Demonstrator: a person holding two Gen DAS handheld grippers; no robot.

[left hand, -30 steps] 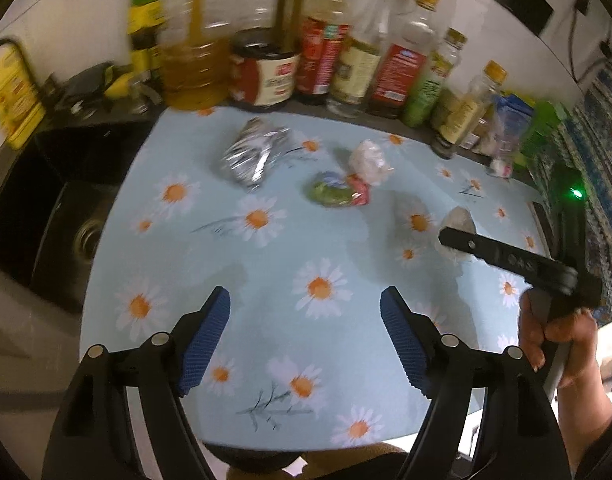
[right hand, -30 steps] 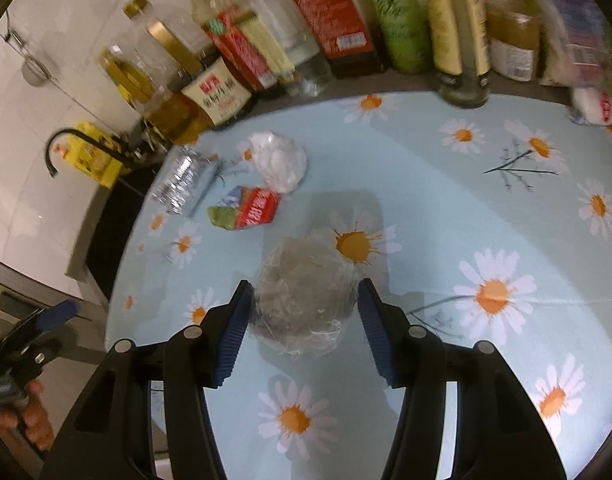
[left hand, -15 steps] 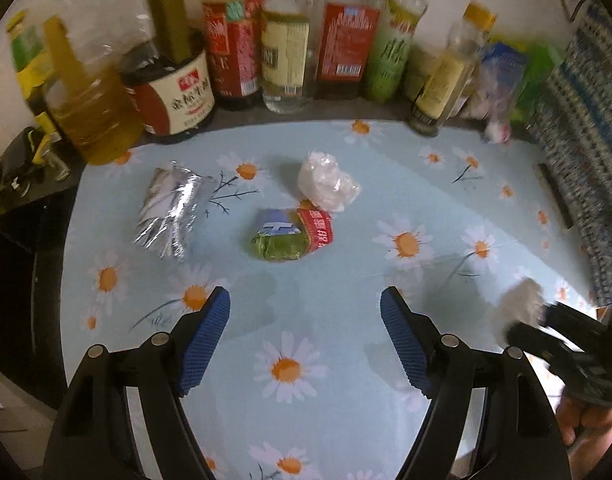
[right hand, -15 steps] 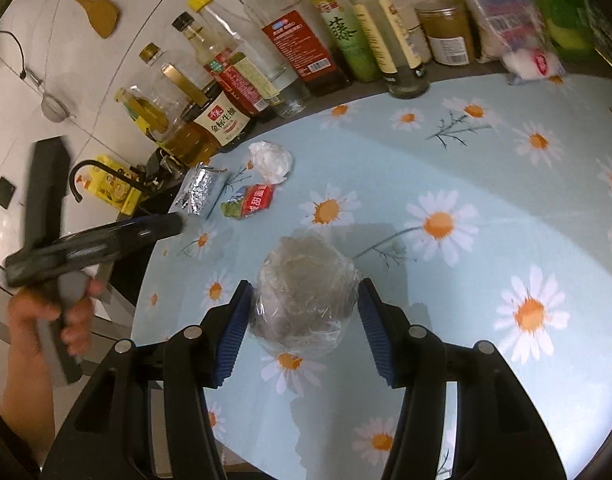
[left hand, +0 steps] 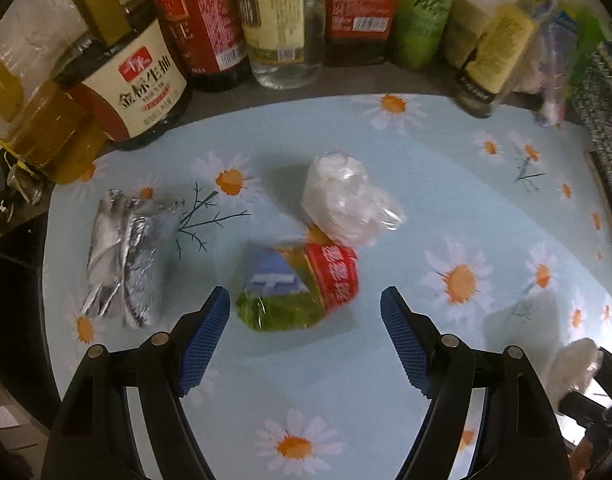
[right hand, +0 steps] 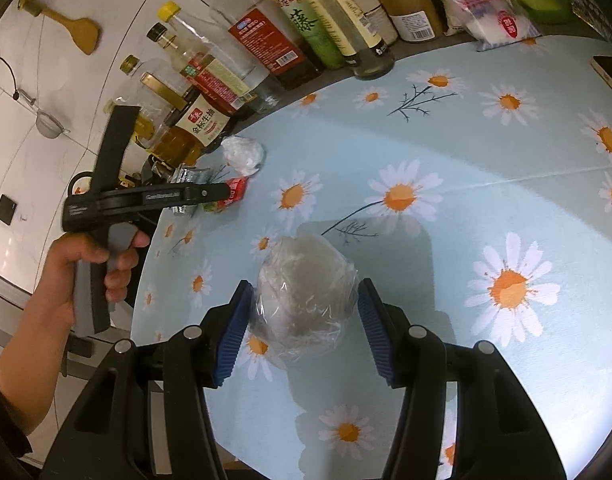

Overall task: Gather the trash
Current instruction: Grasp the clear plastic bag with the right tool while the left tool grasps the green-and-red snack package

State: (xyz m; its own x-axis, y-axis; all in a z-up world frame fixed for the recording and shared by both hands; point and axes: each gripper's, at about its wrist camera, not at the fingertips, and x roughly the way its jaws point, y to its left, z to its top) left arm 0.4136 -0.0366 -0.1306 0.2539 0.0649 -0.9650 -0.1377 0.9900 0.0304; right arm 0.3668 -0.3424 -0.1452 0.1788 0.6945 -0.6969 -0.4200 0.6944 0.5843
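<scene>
My left gripper (left hand: 305,338) is open, its blue pads just short of a green, blue and red wrapper (left hand: 298,285) lying on the daisy tablecloth (left hand: 345,380). A crumpled white plastic ball (left hand: 347,199) lies just behind the wrapper, and a crumpled foil packet (left hand: 124,258) lies to its left. My right gripper (right hand: 304,334) is shut on a clear crumpled plastic wad (right hand: 304,294), held above the cloth (right hand: 485,184). The right wrist view also shows the white ball (right hand: 244,154) and the wrapper (right hand: 230,196), partly hidden by the left gripper's body.
A row of sauce and oil bottles (left hand: 266,20) stands along the back edge of the table. Bags and jars (right hand: 485,4) sit at the back right. A dark sink area (left hand: 10,240) lies past the table's left edge.
My left gripper has moved forward and down toward the green and red wrapper, which now sits just ahead of its pads. My right gripper has drawn back and up, still holding the plastic wad.
</scene>
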